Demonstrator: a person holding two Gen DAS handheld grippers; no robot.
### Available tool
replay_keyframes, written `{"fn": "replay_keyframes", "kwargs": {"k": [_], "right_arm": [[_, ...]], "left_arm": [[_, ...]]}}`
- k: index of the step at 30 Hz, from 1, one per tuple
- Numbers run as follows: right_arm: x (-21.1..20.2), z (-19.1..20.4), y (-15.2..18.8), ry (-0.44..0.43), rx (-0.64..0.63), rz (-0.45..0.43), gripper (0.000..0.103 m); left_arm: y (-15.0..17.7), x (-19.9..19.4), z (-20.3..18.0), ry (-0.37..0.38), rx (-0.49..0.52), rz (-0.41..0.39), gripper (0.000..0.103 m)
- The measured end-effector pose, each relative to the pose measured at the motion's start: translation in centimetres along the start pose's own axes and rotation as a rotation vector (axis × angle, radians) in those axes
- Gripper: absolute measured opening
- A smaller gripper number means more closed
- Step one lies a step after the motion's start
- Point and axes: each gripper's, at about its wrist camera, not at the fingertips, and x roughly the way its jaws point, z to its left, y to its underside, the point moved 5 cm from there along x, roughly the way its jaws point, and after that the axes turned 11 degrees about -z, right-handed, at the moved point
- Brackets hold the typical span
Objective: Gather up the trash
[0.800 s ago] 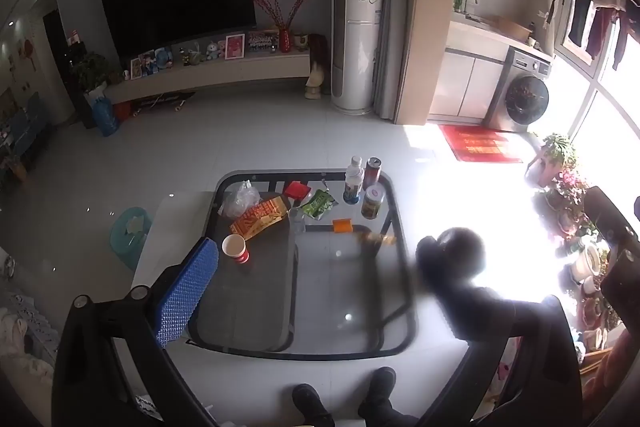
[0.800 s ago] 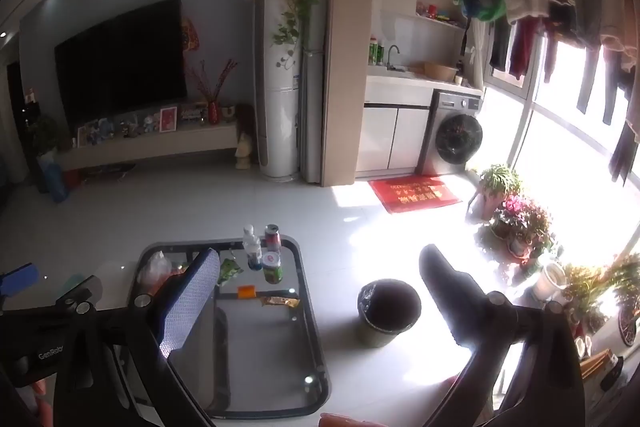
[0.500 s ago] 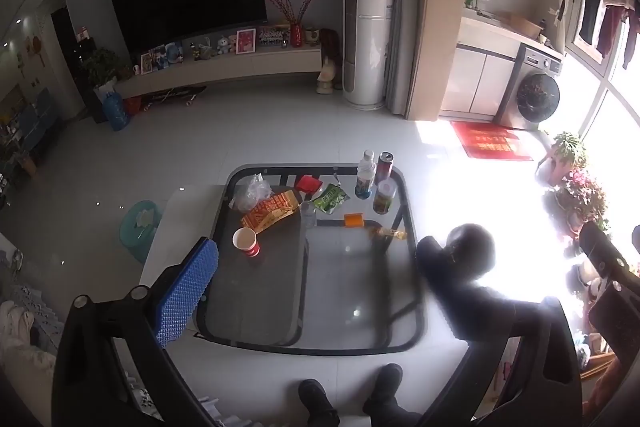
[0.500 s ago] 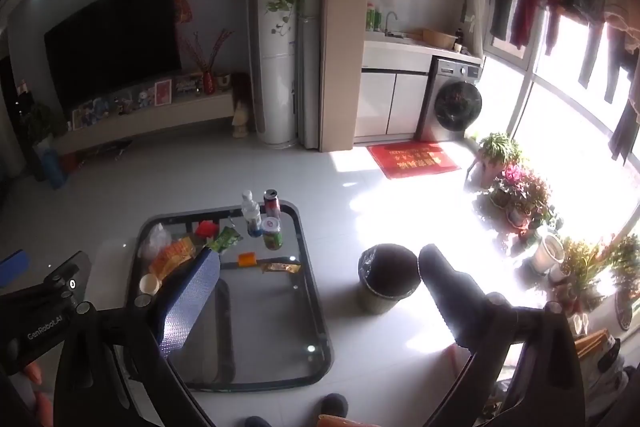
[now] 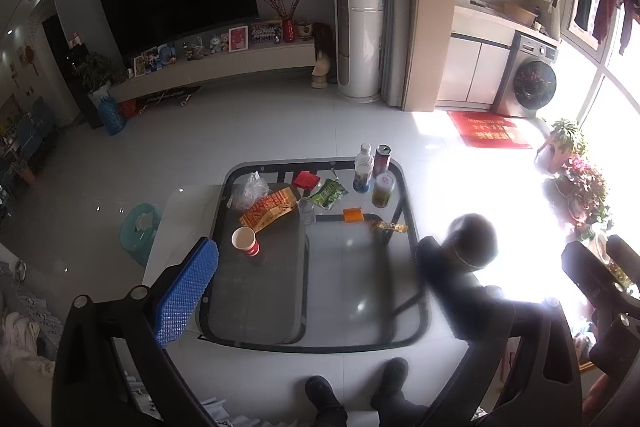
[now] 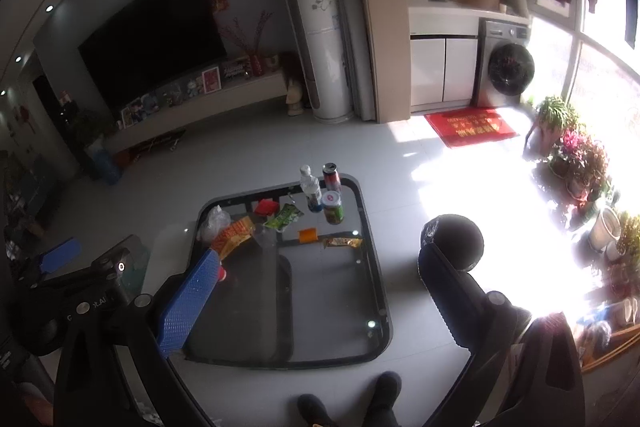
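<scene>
A glass coffee table (image 5: 412, 247) carries the litter: a red-and-white paper cup (image 5: 245, 241), an orange snack bag (image 5: 269, 207), a clear plastic bag (image 5: 248, 189), a red packet (image 5: 306, 180), a green wrapper (image 5: 328, 193), an orange packet (image 5: 352, 215) and a brown wrapper (image 5: 388, 226). A water bottle (image 5: 363, 169), a red can (image 5: 382, 157) and a jar (image 5: 383, 190) stand at the far edge. A dark trash bin (image 6: 452, 241) sits on the floor right of the table. My left gripper (image 5: 316, 255) and right gripper (image 6: 320, 259) both hover high above the table, open and empty.
A white side table (image 5: 180, 215) and a teal stool (image 5: 140, 231) stand left of the glass table. Potted plants (image 5: 580, 179) line the bright window on the right. The person's shoes (image 5: 324, 399) are at the table's near edge. Beyond lies tiled floor up to the TV bench (image 5: 224, 63).
The right wrist view has tipped down and swung left, bringing the table toward its centre and the shoes into view. The left wrist view has shifted only slightly. Both grippers stay open.
</scene>
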Motion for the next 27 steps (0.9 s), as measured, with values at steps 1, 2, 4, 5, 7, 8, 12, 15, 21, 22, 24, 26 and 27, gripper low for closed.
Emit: {"fn": "replay_keyframes", "kwargs": {"k": [1,2,4,5,7,8,12,15,21,22,24,26,27], "right_arm": [[0.3,-0.1,0.1,-0.003,-0.001,0.013,0.097],[0.6,-0.1,0.4,-0.007,0.0,0.022,0.097],[1.0,-0.4,0.3,-0.018,0.01,0.039,0.097],[1.2,-0.6,0.4,-0.019,0.013,0.043,0.097],[1.7,-0.9,0.2,-0.015,0.016,0.051,0.097],[2.0,-1.0,0.2,-0.013,0.016,0.054,0.097],[2.9,-1.7,-0.2,-0.007,0.002,0.06,0.097],[3.4,-1.9,-0.6,-0.008,-0.022,0.058,0.097],[3.7,-3.1,-1.4,-0.021,-0.036,0.042,0.097],[3.7,-3.3,-1.6,-0.023,-0.036,0.035,0.097],[3.5,-3.4,-1.8,-0.018,-0.049,0.004,0.097],[3.4,-3.3,-2.1,-0.016,-0.068,-0.019,0.097],[3.5,-3.2,-2.2,-0.017,-0.078,-0.025,0.097]], "left_arm": [[0.0,0.1,-0.2,0.007,0.004,0.004,0.097],[0.0,0.3,-0.5,0.011,0.008,0.01,0.097],[0.2,0.6,-0.9,0.015,0.018,0.019,0.097],[0.2,0.7,-1.2,0.019,0.023,0.022,0.097],[0.2,0.8,-1.6,0.003,0.041,0.019,0.097],[0.2,0.9,-1.8,-0.015,0.052,0.014,0.097],[-0.4,1.0,-2.5,-0.059,0.073,-0.01,0.097],[-0.9,1.0,-3.1,-0.064,0.069,-0.016,0.097],[-1.1,1.5,-3.8,-0.076,0.05,-0.013,0.097],[-1.2,1.5,-4.0,-0.077,0.046,-0.014,0.097],[-1.2,1.6,-4.2,-0.078,0.042,-0.018,0.097],[-1.4,1.5,-4.4,-0.081,0.036,-0.024,0.097],[-1.4,1.5,-4.5,-0.084,0.032,-0.027,0.097]]}}
